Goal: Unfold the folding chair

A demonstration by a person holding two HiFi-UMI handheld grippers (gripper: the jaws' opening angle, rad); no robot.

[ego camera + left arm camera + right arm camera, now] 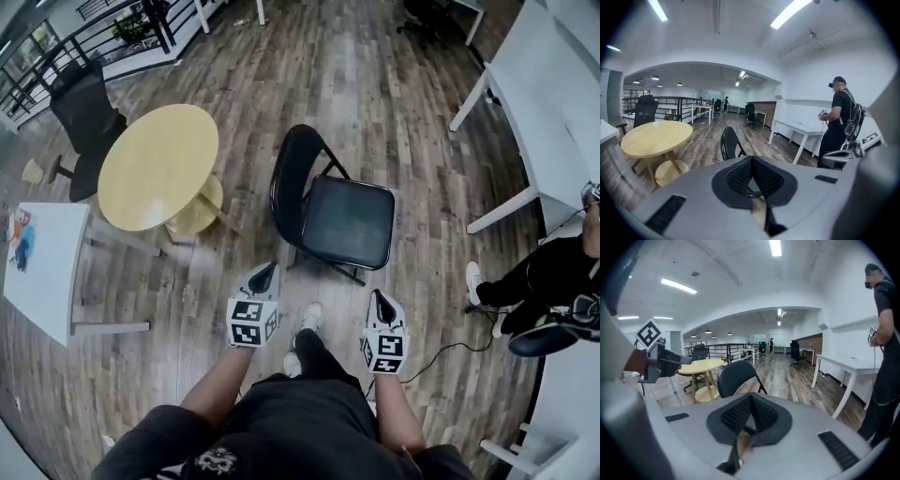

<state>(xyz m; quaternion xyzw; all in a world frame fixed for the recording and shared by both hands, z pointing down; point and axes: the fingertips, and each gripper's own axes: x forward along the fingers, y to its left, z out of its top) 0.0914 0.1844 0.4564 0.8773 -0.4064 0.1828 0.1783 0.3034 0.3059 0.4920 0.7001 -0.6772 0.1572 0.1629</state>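
Observation:
The black folding chair stands unfolded on the wood floor, seat flat, backrest toward the round table. Its backrest rises beyond the left gripper's jaws, and the same backrest shows past the right gripper's jaws. My left gripper hovers just short of the chair's near left corner, shut and empty. My right gripper hangs near the chair's near right corner, also shut with nothing held. Neither touches the chair.
A round yellow table with a stool under it stands left of the chair, a black office chair behind it. White tables line the right side, a white table the left. A person sits at right. A cable lies on the floor.

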